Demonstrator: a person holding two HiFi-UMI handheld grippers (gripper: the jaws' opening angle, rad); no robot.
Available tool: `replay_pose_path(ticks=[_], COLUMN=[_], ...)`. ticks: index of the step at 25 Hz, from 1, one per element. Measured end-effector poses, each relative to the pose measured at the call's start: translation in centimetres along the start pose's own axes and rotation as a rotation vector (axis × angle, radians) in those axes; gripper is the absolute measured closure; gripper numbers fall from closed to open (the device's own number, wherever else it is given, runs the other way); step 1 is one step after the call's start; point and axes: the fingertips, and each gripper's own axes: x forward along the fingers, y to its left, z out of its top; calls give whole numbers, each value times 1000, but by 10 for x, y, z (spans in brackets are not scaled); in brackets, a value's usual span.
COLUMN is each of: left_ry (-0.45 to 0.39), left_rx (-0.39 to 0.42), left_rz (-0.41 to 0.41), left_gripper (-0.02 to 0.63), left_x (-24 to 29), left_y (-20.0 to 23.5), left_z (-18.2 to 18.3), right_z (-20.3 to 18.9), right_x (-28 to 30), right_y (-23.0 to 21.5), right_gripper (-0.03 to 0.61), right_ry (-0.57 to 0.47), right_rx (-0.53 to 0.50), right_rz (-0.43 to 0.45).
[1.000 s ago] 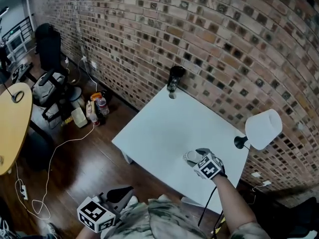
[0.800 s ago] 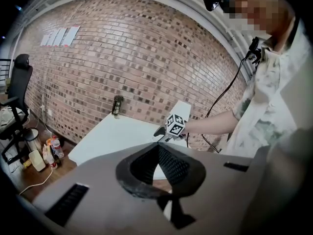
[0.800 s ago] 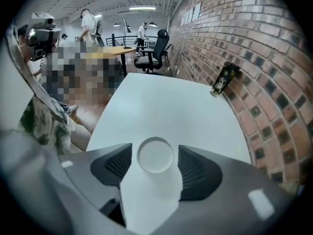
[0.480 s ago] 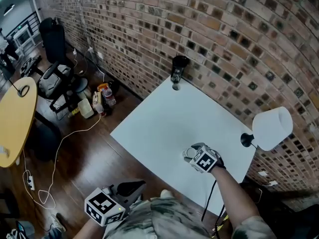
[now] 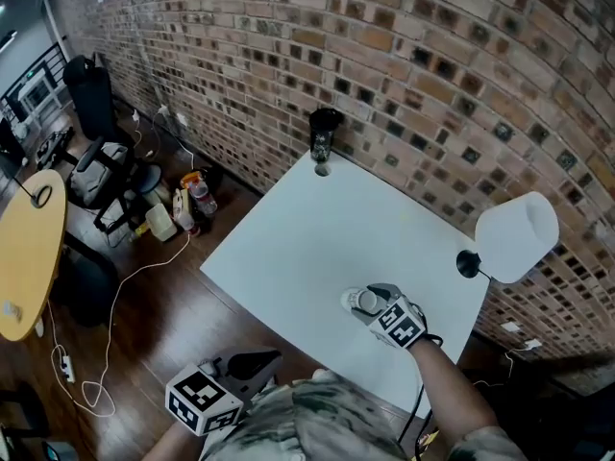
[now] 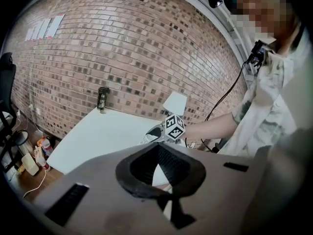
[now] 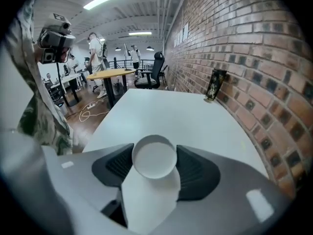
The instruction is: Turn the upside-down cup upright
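Cup (image 7: 154, 156) is sitting between the jaws of the right gripper (image 5: 370, 303), which are pressing on its sides. In the right gripper view its round flat end is pointing away from the camera, and its body is widening back toward the gripper. The head view is showing it at the near right part of the white table (image 5: 307, 233); whether it is touching the top is not clear. The left gripper (image 5: 252, 361) is hanging off the table's near edge, close to the person's body, its dark pads (image 6: 172, 166) meeting at their ends and gripping nothing. A lamp (image 5: 514, 238) is standing at the table's right side, and a dark can (image 5: 323, 134) is standing at the far corner by the brick wall (image 5: 404, 75).
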Motion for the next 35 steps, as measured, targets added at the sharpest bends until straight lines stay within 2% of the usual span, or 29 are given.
replay_pose_path(ticks=[3, 6, 11, 17, 25, 29, 35], left_ry=[6, 18, 44, 62, 53, 39, 22], left_rx=[16, 33, 43, 45, 34, 22, 5], left_rz=[-16, -33, -51, -45, -17, -3, 9], left_gripper=[607, 607, 607, 607, 607, 607, 607], left_x=[9, 20, 33, 39, 32, 26, 19], left_y=[-6, -14, -26, -35, -38, -34, -26], left_z=[5, 6, 4, -1, -5, -8, -11], right_z=[-12, -32, -77, -105, -110, -111, -77], right_x=[-12, -21, -25, -16, -14, -15, -14], right_y=[0, -1, -3, -1, 0, 2, -12], right_gripper=[308, 308, 308, 311, 307, 260, 219], right_ry=[-68, -76, 11, 91, 120, 160, 190], right_rx=[21, 33, 20, 0, 0, -7, -40], right_rz=[-27, -52, -96, -105, -97, -69, -50])
